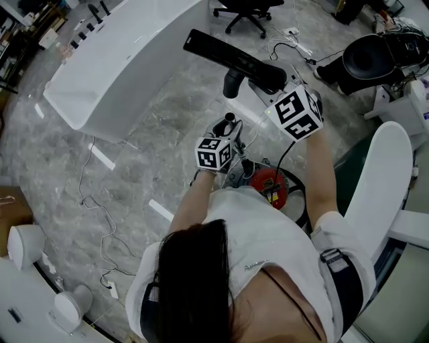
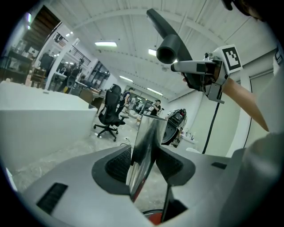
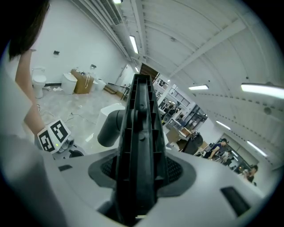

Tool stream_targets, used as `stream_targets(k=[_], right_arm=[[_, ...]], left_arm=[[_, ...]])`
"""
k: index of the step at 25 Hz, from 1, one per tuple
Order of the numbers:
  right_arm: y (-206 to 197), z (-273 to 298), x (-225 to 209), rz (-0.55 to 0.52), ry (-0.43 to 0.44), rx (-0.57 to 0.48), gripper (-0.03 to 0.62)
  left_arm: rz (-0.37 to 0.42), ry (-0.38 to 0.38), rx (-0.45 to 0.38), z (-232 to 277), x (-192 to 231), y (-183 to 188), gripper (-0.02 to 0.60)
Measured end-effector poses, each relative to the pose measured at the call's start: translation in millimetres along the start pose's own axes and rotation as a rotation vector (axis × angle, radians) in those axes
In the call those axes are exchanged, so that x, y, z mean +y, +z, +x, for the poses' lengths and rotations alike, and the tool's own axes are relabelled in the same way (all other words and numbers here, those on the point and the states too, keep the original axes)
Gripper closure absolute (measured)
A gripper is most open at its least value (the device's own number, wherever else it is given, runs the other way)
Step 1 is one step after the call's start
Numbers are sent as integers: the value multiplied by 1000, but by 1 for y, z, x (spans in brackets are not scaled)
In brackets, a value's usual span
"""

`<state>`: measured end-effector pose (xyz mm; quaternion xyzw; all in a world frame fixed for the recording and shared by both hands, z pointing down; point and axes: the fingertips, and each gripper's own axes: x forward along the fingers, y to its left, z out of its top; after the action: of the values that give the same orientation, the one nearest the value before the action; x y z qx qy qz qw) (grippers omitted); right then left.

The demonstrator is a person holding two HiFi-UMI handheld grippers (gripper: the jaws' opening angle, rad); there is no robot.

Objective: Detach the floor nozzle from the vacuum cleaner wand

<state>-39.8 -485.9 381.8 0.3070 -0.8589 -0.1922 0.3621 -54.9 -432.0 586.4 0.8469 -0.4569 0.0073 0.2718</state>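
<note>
My left gripper (image 2: 144, 166) is shut on the shiny metal wand (image 2: 144, 142), which stands upright between its pads. In the head view this gripper (image 1: 226, 127) sits above the red vacuum body (image 1: 268, 186). My right gripper (image 3: 140, 170) is shut on the black floor nozzle (image 3: 140, 133), ribbed underside toward the camera. The nozzle (image 1: 231, 57) is held up in the air, apart from the wand. Its round neck (image 2: 166, 54) shows an open, empty end. From the left gripper view, the right gripper (image 2: 200, 74) grips the nozzle high at upper right.
A long white counter (image 1: 114, 67) runs across the upper left. A black office chair (image 1: 248, 13) stands at the back. Cables (image 1: 94, 201) trail over the marble floor. A white seat (image 1: 382, 181) is close on the right, a black round device (image 1: 369, 60) behind it.
</note>
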Motion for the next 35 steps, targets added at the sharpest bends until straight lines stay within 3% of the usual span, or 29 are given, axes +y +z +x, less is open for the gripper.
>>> stream_targets(k=[24, 35], right_arm=[[-40, -30, -12, 431, -203, -58, 378], [-71, -35, 4, 528, -217, -21, 378]], left_arm=[[-2, 3, 19, 3, 4, 4, 408], [15, 16, 34, 1, 3, 1, 408]])
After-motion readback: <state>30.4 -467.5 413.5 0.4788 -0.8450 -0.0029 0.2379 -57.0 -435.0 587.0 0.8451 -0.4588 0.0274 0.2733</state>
